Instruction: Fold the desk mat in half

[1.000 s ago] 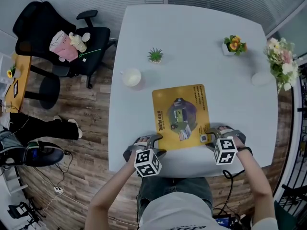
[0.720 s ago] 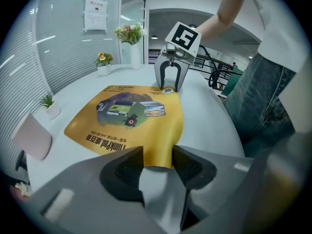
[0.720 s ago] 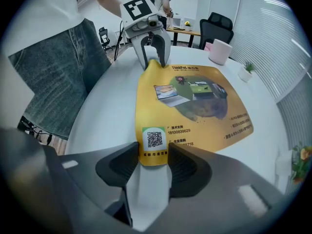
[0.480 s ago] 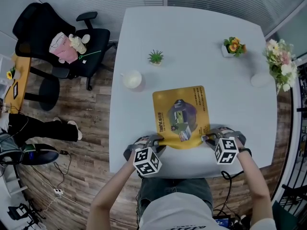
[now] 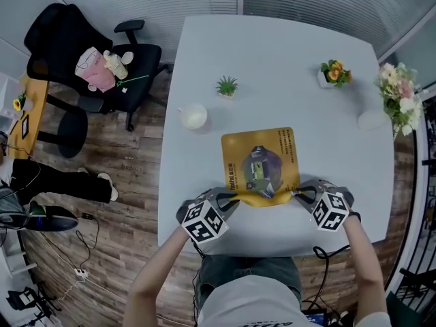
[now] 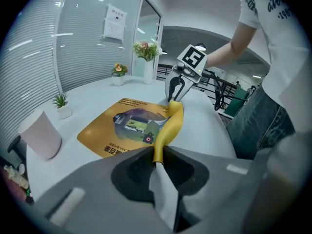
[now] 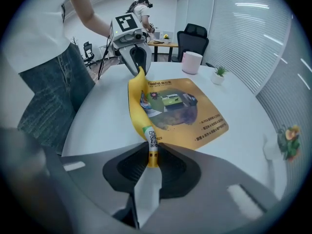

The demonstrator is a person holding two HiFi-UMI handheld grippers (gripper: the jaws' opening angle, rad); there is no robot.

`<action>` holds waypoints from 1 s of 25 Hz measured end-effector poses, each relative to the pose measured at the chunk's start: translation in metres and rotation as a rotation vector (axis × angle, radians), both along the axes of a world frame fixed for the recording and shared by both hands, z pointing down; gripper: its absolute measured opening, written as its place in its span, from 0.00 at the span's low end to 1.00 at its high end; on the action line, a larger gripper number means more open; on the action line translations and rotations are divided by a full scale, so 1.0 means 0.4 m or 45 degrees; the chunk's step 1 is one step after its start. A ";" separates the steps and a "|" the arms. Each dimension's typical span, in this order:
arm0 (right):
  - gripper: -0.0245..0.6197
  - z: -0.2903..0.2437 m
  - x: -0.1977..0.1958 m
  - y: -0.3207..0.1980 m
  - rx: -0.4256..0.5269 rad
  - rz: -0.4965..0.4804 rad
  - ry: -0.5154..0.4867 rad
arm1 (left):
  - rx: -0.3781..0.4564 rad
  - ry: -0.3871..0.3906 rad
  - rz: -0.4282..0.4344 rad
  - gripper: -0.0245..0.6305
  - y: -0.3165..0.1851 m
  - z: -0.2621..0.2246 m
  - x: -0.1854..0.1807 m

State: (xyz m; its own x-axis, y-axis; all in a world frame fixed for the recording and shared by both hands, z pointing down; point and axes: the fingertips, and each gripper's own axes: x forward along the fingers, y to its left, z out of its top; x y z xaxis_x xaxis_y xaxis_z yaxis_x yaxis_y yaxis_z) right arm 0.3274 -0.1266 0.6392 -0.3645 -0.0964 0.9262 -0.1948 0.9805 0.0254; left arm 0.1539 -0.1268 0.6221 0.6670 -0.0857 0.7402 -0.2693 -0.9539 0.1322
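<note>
The mat's [image 5: 261, 165] near edge is now lifted; a second ago it lay flat by the surface's [image 5: 272, 60] near edge. The left gripper [image 5: 230, 198] pinches one near corner. The right gripper [image 5: 298, 194], its jaws having just been closing, pinches the other, so the edge rises evenly for folding.

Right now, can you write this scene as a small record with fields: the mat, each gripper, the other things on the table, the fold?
desk mat: yellow, far part flat on the white table, near edge lifted
left gripper: shut on the near left corner
right gripper: jaws have just been closing, now pinching the near right corner
others: cup, green plant, flower pot, vase of flowers, all apart from the mat
fold: not yet done
</note>
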 end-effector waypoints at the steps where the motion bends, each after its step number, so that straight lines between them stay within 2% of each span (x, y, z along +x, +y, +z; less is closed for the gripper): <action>1: 0.17 -0.007 -0.001 -0.012 0.011 0.018 -0.013 | 0.000 0.006 -0.005 0.13 -0.006 -0.005 -0.001; 6: 0.17 -0.032 -0.003 -0.080 0.060 0.114 -0.072 | -0.024 0.067 -0.081 0.12 -0.052 -0.027 -0.004; 10: 0.17 -0.042 -0.002 -0.136 0.087 0.197 -0.112 | -0.012 0.069 -0.132 0.11 -0.095 -0.030 -0.010; 14: 0.17 -0.051 -0.010 -0.189 0.105 0.266 -0.159 | -0.043 0.097 -0.199 0.11 -0.143 -0.031 -0.017; 25: 0.17 -0.031 -0.018 -0.299 0.141 0.342 -0.166 | -0.040 0.117 -0.312 0.11 -0.260 -0.010 -0.021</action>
